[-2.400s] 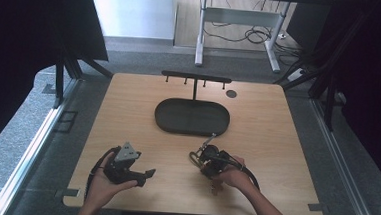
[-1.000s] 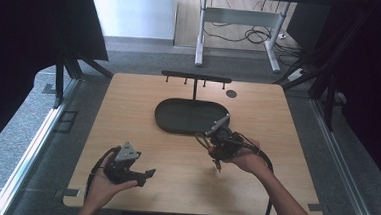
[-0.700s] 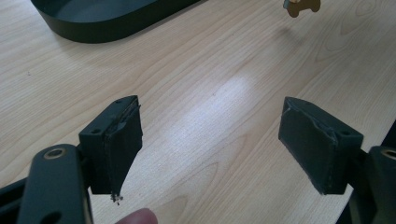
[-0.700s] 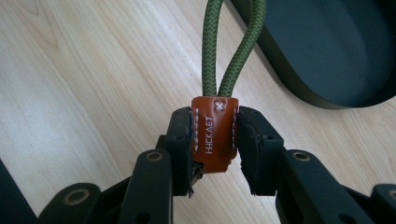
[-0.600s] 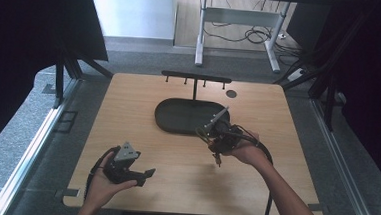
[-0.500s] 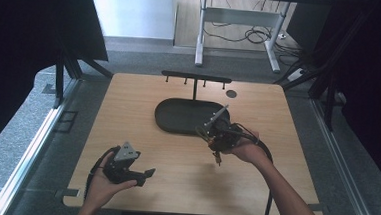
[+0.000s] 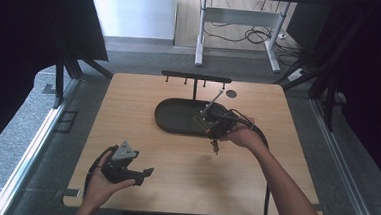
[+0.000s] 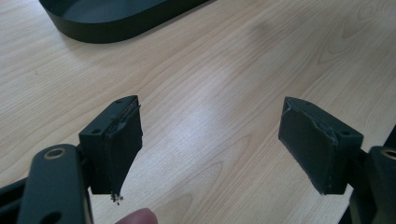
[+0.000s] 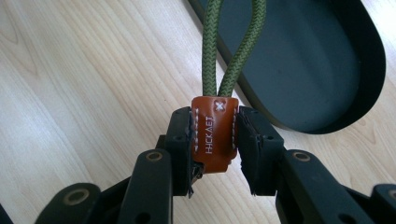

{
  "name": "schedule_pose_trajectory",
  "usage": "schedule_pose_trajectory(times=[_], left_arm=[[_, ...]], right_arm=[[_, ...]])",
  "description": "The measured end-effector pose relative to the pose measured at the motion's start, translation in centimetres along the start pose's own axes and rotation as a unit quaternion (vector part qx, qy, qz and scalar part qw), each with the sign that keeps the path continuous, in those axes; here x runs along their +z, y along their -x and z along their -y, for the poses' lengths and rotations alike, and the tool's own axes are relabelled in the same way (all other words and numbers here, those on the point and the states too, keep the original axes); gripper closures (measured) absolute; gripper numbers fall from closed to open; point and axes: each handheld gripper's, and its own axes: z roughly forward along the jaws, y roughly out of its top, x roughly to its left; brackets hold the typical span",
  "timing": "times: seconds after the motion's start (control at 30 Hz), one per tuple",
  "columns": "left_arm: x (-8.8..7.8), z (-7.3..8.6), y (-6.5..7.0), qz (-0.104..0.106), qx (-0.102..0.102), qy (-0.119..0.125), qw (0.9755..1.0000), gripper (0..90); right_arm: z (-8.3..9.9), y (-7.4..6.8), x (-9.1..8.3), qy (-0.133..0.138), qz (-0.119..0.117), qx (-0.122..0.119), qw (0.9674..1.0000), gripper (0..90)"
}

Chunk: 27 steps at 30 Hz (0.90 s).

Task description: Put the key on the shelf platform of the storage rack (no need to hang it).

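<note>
Your table is pale wood with a smooth, faintly shiny finish and visible grain. On it sits an oval tray, matt black and smooth, looking like plastic. Your right gripper clamps a tan leather tab, smooth with a slight sheen, edged in white stitching and stamped with letters. From the tab rises a loop of olive green cord, woven and rough in texture. Your left gripper has matt black plastic-looking jaws, and its dark pads look rubbery, worn and crumbling at the edges.
</note>
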Motion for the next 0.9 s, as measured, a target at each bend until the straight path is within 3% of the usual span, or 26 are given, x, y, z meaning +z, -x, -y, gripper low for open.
schedule_pose_trajectory(times=[0.9], left_arm=[[-0.2, 0.1, -0.2, 0.001, -0.004, 0.005, 1.0, 21.9]], right_arm=[[-3.8, 3.5, 0.4, -0.014, 0.007, 0.017, 0.9997, 66.8]])
